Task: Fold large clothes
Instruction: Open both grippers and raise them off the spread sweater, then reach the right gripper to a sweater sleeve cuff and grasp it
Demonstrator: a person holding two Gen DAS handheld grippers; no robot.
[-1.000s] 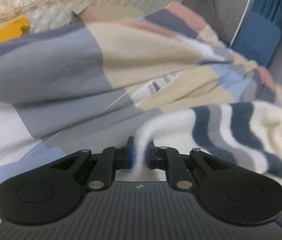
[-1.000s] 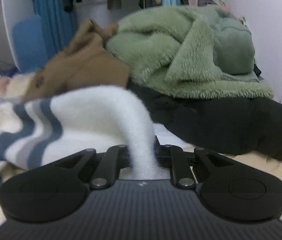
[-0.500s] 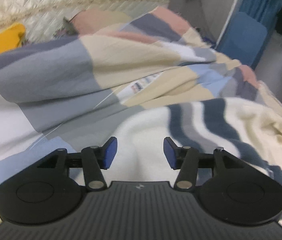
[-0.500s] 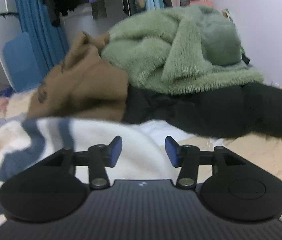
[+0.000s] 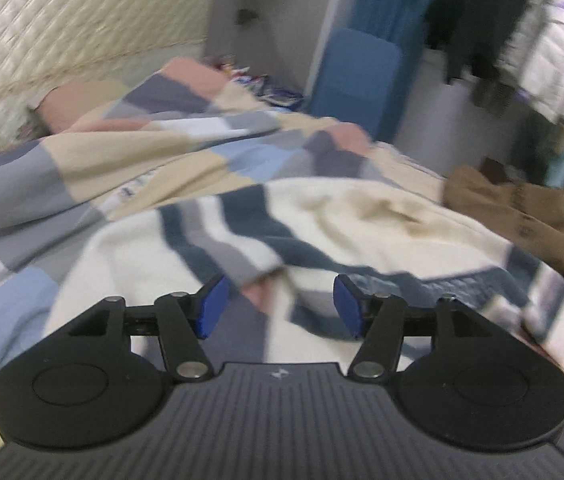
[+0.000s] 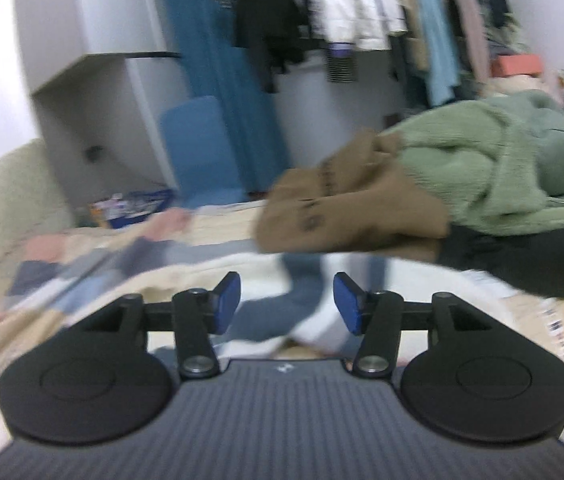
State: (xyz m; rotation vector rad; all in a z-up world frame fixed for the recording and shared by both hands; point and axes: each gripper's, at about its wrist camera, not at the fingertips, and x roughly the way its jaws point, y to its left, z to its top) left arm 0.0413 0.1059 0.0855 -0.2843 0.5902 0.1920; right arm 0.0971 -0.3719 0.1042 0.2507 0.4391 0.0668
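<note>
Both grippers empty above the striped fleece on the bed

The left gripper (image 5: 278,308) and right gripper (image 6: 287,304) have their blue pads spread wide, holding nothing; the cream fleece garment with navy and grey stripes (image 5: 322,216) lies rumpled on the patchwork quilt (image 5: 130,160), near the brown garment (image 6: 346,208) and green fleece (image 6: 502,168) at far right. Risk: a careless regrasp could pinch quilt with fleece, or bunch the loose layers and skew the fold.

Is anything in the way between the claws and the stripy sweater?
No, nothing visible. The left claw and right claw are both open right over the striped sweater. The brown garment and green fleece lie behind it.
</note>
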